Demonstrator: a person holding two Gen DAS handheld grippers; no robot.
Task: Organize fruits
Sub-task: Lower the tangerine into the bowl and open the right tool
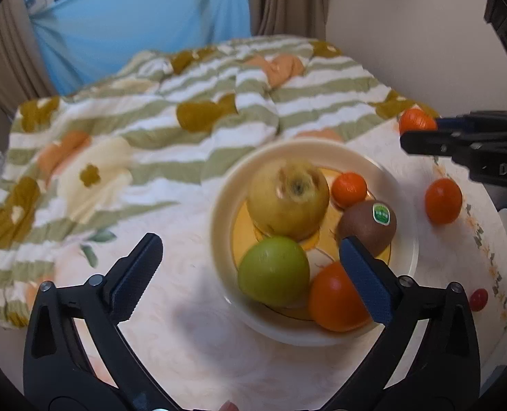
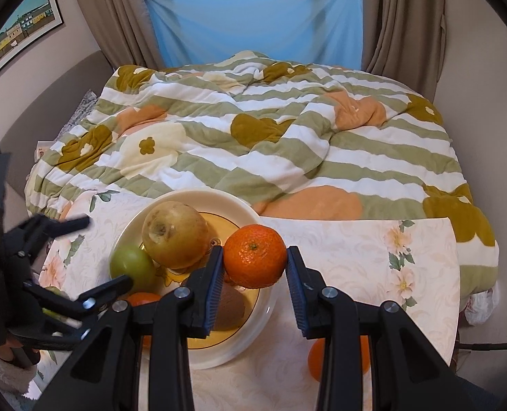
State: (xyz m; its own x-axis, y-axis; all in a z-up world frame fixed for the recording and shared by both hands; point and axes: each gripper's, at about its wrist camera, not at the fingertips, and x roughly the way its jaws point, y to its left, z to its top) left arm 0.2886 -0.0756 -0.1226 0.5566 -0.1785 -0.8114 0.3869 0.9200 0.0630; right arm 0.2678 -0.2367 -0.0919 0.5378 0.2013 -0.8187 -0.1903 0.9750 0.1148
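A cream bowl [image 1: 219,212] on the table holds a yellow apple [image 1: 287,198], a green apple [image 1: 272,270], a kiwi [image 1: 368,224], a small mandarin [image 1: 349,188] and a larger orange [image 1: 335,301]. My left gripper [image 1: 250,274] is open and empty just above the bowl's near side. My right gripper [image 2: 255,267] is shut on a mandarin [image 2: 255,257] and holds it above the bowl's right rim [image 2: 263,294]. It also shows in the left wrist view [image 1: 419,133] with that mandarin [image 1: 416,120].
A loose orange [image 1: 443,201] and a small red fruit [image 1: 478,299] lie on the table right of the bowl. Another orange [image 2: 317,359] sits under my right gripper. A striped floral quilt [image 2: 270,144] covers the bed behind the table.
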